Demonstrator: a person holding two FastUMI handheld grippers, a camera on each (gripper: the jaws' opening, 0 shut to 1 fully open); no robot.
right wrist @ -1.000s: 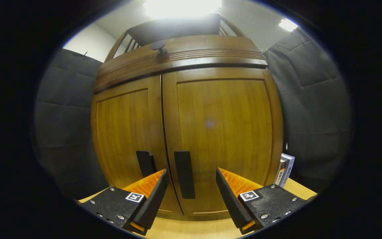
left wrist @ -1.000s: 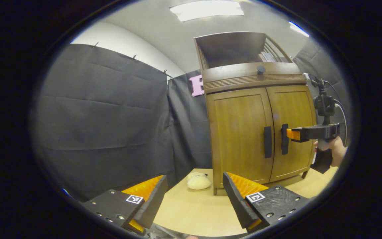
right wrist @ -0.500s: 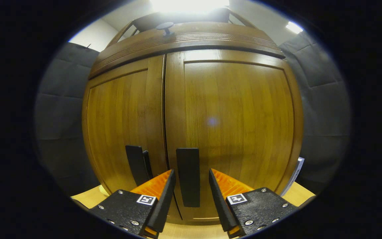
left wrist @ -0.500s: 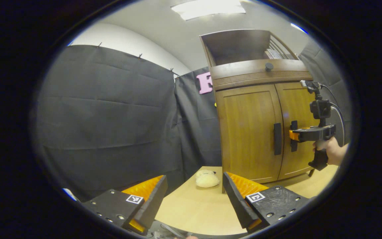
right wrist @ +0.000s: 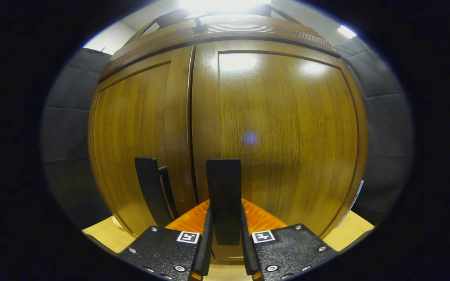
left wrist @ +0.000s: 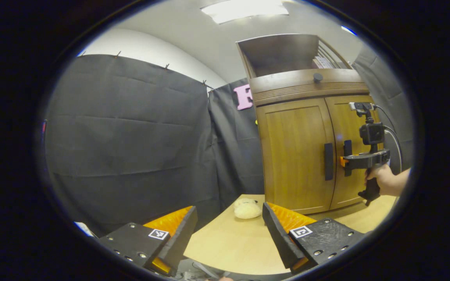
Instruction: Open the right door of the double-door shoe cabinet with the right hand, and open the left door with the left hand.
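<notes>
We have the right gripper (right wrist: 225, 234) clamped on the right door handle (right wrist: 223, 195), which stands upright between our two fingers, one pressing each side. The left door handle (right wrist: 149, 187) sits just beside our left finger, untouched. Both doors of the shoe cabinet (right wrist: 279, 128) look closed. Our left gripper (left wrist: 227, 230) hangs spread and empty over the table (left wrist: 229, 246) (a plush toy (left wrist: 247, 208) lies ahead between its fingers).

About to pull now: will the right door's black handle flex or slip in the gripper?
The right door handle looks like a rigid flat bar, so probably no flex. Its faces look smooth, so the right gripper, closed on both sides, might slide along it. The right door should swing, not tip.
</notes>
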